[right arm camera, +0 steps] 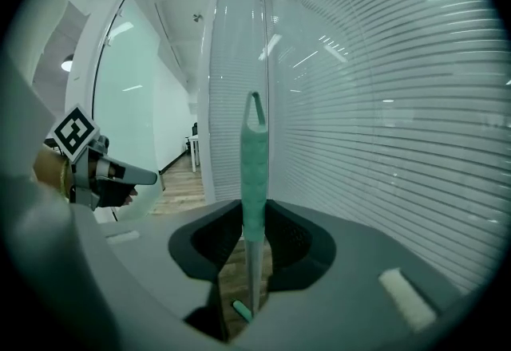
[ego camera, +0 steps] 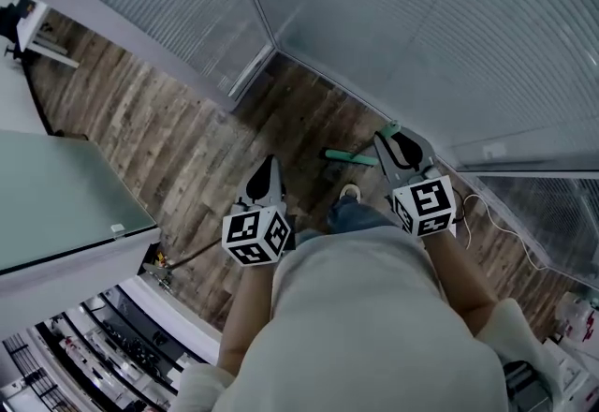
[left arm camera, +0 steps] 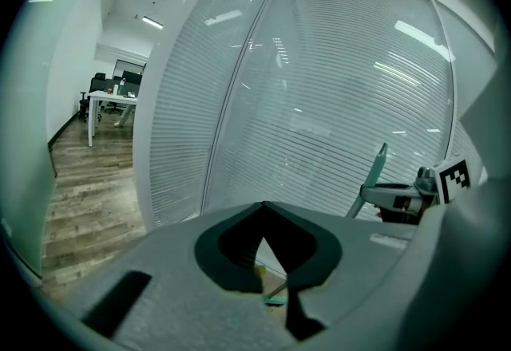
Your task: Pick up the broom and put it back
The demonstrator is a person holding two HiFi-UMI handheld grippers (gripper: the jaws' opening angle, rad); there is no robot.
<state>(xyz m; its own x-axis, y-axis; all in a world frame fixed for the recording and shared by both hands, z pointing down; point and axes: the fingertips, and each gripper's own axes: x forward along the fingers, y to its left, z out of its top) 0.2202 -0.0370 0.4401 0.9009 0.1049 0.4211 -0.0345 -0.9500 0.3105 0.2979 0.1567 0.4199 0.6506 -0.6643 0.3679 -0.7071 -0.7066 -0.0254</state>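
The broom stands almost upright, its green ribbed handle rising between the pads of my right gripper, which is shut on it. Far below, its green head hangs just over the wooden floor near the glass corner, and also shows as the broom head under the jaws. In the head view the right gripper is at the right, close to the blinds. My left gripper is held beside it at the left, jaws together and empty. The left gripper view shows its closed jaws and the broom handle off to the right.
Glass walls with blinds meet in a corner ahead. A frosted glass partition stands at the left. A white cable lies on the floor at the right, and a thin rod lies at the left. A desk stands far off.
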